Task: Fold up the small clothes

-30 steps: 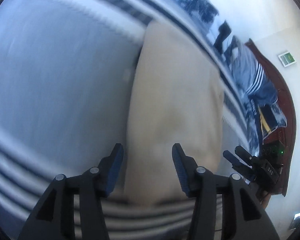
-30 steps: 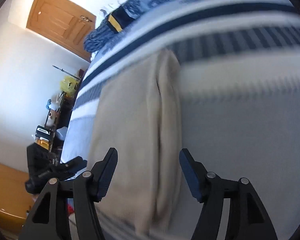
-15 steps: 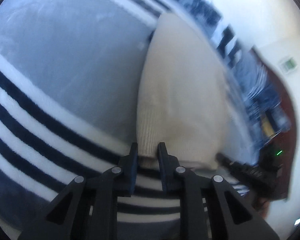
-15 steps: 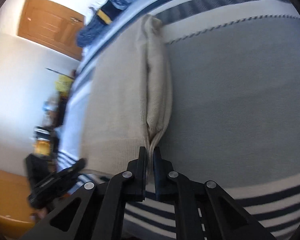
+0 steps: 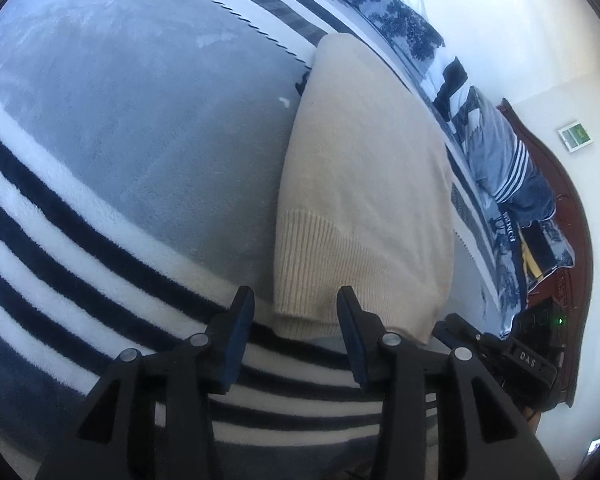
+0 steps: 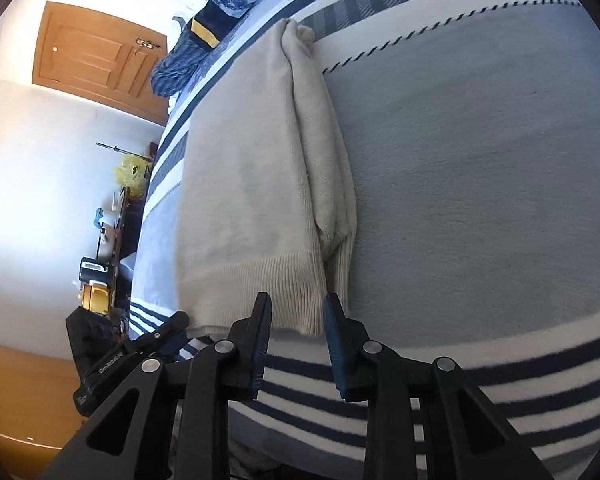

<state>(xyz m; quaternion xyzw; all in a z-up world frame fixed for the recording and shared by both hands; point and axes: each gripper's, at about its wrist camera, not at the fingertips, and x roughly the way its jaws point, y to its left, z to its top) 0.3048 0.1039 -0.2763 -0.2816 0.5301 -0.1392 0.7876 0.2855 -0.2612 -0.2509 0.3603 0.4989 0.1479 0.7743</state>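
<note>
Knitwear front and centre: a cream sweater (image 5: 364,184) lies folded lengthwise on a grey blanket (image 5: 140,120) with navy and white stripes, spread over the bed. In the left wrist view the left claw (image 5: 296,320) hangs just above the ribbed hem at the sweater's near corner, its jaws having just been opening; the fabric sits between the blue pads (image 5: 240,328) but they stand clear of it, released. Over on the right wrist view, the right claw (image 6: 298,320) is at the other near corner of the sweater (image 6: 252,184), where a tucked-in sleeve forms a thick roll along the edge. Its jaws have just been opening too, and the hem lies between the pads without being pinched.

Writing now: the body of the right claw (image 5: 516,356), seen at the edge of the left view, carries white letters reading "DAS". The left claw's body (image 6: 112,368) in the right view bears small white print, possibly a maker's name, too blurred to read. A dark garment (image 5: 508,232) among the heaped clothes shows pale lettering, also illegible. A wooden door (image 6: 96,60) stands beyond the bed.
</note>
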